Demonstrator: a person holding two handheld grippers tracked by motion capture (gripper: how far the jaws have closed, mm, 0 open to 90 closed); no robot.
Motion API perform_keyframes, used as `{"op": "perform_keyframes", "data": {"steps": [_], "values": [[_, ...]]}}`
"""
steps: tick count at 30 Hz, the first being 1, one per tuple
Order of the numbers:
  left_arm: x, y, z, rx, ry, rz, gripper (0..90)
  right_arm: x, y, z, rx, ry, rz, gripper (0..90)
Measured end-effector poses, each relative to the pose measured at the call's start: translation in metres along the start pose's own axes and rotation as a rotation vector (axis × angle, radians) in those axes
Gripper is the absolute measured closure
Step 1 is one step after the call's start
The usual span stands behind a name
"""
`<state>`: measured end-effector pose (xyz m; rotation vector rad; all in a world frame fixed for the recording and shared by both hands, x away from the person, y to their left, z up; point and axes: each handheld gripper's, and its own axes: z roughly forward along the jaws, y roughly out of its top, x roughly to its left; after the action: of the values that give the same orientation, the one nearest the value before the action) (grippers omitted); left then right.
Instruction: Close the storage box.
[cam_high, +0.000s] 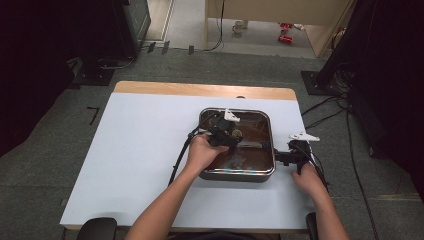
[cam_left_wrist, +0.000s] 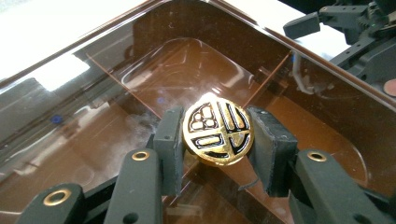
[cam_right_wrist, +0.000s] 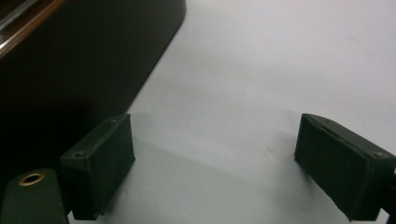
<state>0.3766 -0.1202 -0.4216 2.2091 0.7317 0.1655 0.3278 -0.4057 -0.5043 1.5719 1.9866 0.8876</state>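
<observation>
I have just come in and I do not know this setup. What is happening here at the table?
A person works at a table with a claw in each hand. The left claw is shut on a round gold and black token and holds it inside a brown glossy tray. The right claw is open, holds nothing, and sits over the white tabletop beside the tray's right edge.
</observation>
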Motion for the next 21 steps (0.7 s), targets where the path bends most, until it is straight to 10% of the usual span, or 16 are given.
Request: {"op": "perform_keyframes", "data": {"steps": [12, 21], "values": [[0.012, -0.003, 0.002, -0.017, -0.085, -0.084, 50.2, 0.000, 0.000, 0.000, -0.002, 0.000, -0.004, 11.4], [0.018, -0.007, -0.018, -0.019, -0.027, -0.064, 37.3, 0.000, 0.000, 0.000, -0.002, 0.000, -0.004, 11.4]]}}
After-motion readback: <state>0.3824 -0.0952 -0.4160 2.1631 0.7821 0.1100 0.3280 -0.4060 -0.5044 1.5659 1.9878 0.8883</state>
